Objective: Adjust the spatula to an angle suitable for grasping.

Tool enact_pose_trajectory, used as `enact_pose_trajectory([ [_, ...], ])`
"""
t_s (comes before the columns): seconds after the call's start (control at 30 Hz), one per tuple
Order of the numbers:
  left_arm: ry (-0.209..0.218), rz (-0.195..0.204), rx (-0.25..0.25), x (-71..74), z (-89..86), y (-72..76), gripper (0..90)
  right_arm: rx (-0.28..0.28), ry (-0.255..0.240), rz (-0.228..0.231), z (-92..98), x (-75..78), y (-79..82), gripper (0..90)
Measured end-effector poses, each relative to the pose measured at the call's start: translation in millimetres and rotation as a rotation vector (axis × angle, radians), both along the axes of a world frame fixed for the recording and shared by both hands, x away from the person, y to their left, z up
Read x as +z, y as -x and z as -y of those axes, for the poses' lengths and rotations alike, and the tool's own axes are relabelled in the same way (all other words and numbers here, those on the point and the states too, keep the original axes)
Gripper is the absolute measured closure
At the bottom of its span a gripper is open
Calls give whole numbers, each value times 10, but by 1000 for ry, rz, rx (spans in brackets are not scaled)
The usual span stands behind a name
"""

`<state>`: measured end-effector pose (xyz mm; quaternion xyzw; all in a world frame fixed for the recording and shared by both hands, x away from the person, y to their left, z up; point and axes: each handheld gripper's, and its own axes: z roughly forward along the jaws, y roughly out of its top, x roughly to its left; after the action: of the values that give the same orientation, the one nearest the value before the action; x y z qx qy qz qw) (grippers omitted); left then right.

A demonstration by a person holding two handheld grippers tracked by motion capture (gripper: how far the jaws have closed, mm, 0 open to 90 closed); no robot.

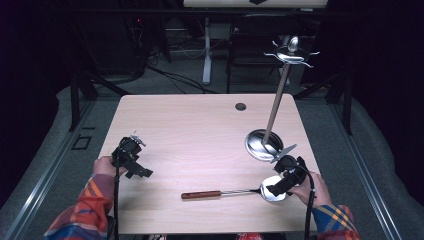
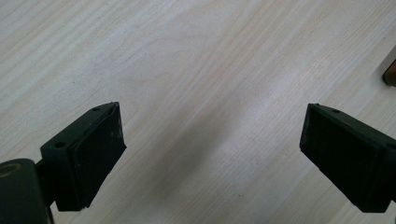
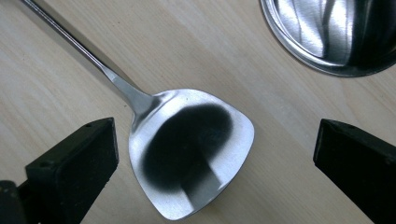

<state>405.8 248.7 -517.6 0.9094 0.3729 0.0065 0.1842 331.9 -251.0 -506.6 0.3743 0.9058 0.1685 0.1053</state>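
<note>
A steel spatula [image 1: 235, 192] with a brown wooden handle [image 1: 201, 195] lies flat near the table's front edge. Its shiny blade [image 3: 191, 151] sits on the wood between the wide-apart jaws of my right gripper [image 1: 281, 186], which hovers just above it, open and apart from it. A metal utensil stand [image 1: 276, 102] with a round base [image 1: 262, 145] and hooks at its top [image 1: 292, 54] rises at the right. My left gripper [image 1: 131, 160] is at the table's left, open over bare wood [image 2: 205, 93]; its pads [image 2: 95, 154] hold nothing.
The stand's round base [image 3: 336, 32] lies close behind the right gripper. A small cable hole [image 1: 240, 106] is at the table's [image 1: 190, 135] far edge. An end of the brown handle [image 2: 390, 72] peeks in at the right edge of the left gripper view.
</note>
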Motion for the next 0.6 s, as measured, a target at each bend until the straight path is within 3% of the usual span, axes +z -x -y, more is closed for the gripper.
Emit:
enact_pose_trajectory([
  [0.6, 9, -3, 2, 1, -9, 2, 62, 152, 96, 8, -417, -54, 34, 10],
])
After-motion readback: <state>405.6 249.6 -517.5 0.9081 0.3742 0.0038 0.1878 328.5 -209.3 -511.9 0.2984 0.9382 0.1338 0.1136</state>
